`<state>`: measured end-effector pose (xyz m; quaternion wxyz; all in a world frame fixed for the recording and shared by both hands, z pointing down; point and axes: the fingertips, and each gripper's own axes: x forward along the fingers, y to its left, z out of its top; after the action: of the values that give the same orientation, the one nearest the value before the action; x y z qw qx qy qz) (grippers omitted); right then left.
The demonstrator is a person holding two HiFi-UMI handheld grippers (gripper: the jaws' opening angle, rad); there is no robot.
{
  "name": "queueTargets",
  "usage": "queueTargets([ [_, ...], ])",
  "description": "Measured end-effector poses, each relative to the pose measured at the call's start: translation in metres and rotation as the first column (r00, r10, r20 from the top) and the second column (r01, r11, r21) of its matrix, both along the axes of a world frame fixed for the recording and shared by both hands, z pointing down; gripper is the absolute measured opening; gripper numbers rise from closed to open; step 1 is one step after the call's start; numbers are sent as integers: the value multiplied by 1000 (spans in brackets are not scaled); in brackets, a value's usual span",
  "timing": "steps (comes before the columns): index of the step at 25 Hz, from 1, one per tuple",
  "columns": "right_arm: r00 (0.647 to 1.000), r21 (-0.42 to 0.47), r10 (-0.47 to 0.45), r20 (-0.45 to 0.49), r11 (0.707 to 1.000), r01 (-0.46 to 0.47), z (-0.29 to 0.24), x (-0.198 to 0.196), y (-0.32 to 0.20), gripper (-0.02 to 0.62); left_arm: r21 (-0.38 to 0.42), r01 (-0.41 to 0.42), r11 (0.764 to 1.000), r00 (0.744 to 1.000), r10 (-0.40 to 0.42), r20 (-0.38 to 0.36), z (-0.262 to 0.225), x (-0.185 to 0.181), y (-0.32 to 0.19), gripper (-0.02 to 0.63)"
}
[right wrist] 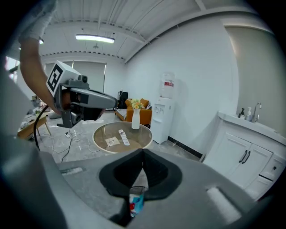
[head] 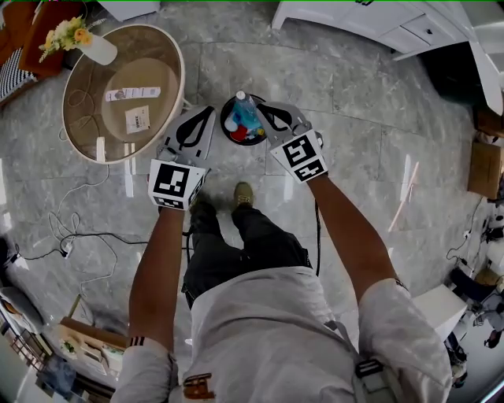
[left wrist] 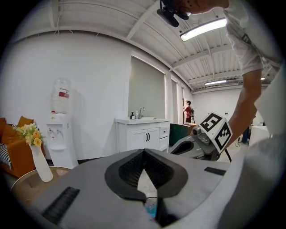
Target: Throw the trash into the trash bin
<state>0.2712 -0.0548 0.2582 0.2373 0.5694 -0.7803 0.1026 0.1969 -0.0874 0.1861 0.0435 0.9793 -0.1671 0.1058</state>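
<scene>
A small black trash bin (head: 231, 138) stands on the marble floor just ahead of the person's feet. In it a clear plastic bottle (head: 245, 115) with a blue label stands upright beside red scraps. My left gripper (head: 209, 111) is at the bin's left rim, my right gripper (head: 264, 107) at its right rim. In the left gripper view the left gripper (left wrist: 143, 152) has its tips together, with a blue patch (left wrist: 152, 208) showing below them. In the right gripper view the right gripper (right wrist: 143, 152) is shut with nothing between its pads, and the bottle (right wrist: 136, 202) shows beneath them.
A round glass table (head: 168, 47) left of the bin carries a white vase of flowers (head: 88, 44) and paper slips. White cabinets (head: 378, 24) run along the far right. Cables (head: 71, 236) trail on the floor at left. A water dispenser (left wrist: 60, 129) stands by the wall.
</scene>
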Motion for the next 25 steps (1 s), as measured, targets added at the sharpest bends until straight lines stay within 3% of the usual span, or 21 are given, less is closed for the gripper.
queueTargets([
  [9, 982, 88, -162, 98, 984, 154, -32, -82, -27, 2, -3, 133, 991, 991, -133, 11, 2, -56, -23, -2],
  [18, 936, 127, -316, 153, 946, 299, -42, -201, -77, 2, -7, 279, 960, 960, -279, 32, 13, -166, -64, -2],
  [25, 924, 135, -349, 154, 934, 330, -45, -279, -102, 2, 3, 312, 950, 949, -312, 42, 16, -238, -87, -2],
])
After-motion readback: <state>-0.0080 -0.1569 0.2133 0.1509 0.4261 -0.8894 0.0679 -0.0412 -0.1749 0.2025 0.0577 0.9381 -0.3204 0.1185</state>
